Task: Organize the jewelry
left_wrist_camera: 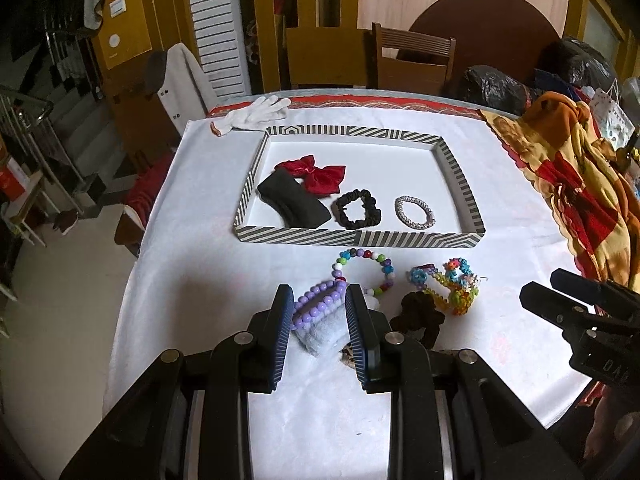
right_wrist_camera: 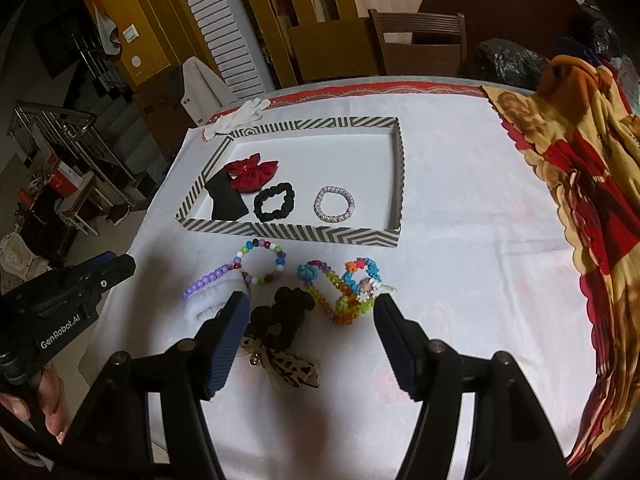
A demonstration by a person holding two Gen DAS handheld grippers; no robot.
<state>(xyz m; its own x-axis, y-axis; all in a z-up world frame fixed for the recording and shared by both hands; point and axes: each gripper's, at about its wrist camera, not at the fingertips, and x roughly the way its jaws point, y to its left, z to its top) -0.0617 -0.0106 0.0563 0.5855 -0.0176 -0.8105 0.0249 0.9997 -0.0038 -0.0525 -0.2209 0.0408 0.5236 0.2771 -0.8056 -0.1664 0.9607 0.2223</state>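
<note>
A striped tray [left_wrist_camera: 360, 237] [right_wrist_camera: 288, 232] holds a red bow [left_wrist_camera: 316, 174], a black band [left_wrist_camera: 294, 200], a black scrunchie [left_wrist_camera: 358, 209] and a silver bracelet [left_wrist_camera: 414, 212]. In front of it lie a purple bead bracelet [left_wrist_camera: 316, 306] on a pale blue scrunchie [left_wrist_camera: 322, 334], a multicolour bead bracelet [left_wrist_camera: 364, 270], bright flower bracelets [right_wrist_camera: 344, 288], a brown scrunchie [right_wrist_camera: 284, 316] and a leopard bow [right_wrist_camera: 288, 364]. My left gripper [left_wrist_camera: 318, 300] is open, its fingers straddling the purple bracelet. My right gripper [right_wrist_camera: 310, 308] is open above the brown scrunchie.
A white glove [left_wrist_camera: 252, 114] lies behind the tray. A yellow and red cloth [right_wrist_camera: 580, 184] covers the table's right side. Wooden chairs [left_wrist_camera: 412, 60] stand beyond the far edge. The table edge drops off at the left.
</note>
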